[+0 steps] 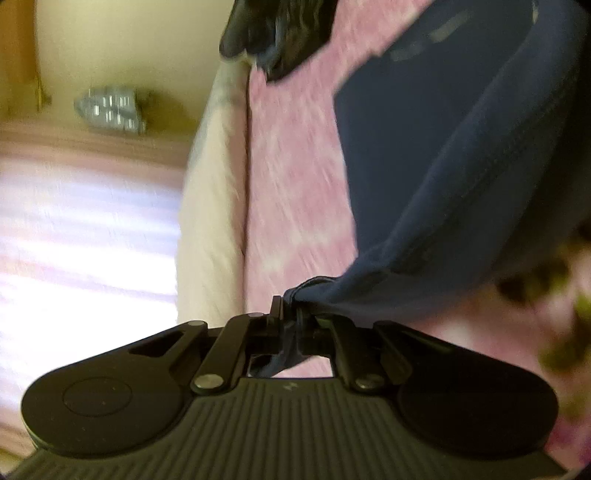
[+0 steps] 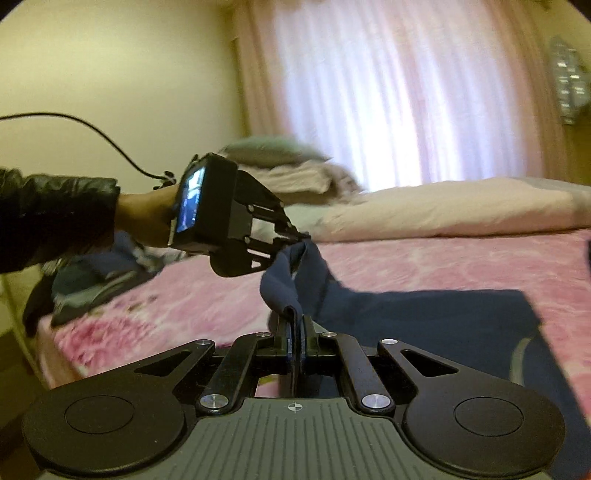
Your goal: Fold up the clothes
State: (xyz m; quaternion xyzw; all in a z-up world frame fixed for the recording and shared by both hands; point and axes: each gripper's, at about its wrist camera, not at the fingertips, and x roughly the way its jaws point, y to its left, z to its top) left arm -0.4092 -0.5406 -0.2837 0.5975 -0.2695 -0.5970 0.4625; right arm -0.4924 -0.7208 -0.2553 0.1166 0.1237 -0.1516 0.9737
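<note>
In the left wrist view I see the pink bed cover (image 1: 295, 184) in the middle, a cream pillow (image 1: 210, 221) to its left, and a dark sleeve (image 1: 280, 33) at the top. My left gripper (image 1: 291, 314) is clamped on a corner of the navy garment (image 1: 443, 166), which stretches to the upper right.

In the right wrist view a pile of clothes (image 2: 92, 277) lies at the left edge. My right gripper (image 2: 295, 325) pinches another garment edge at bottom centre; the left hand (image 2: 147, 218) reaches in level from the left.

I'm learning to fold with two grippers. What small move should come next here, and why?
Probably carry both pinched ends across the navy garment. The left gripper and right gripper are each shut on one end, lifted, while the rest lies flat on the pink bedspread.
</note>
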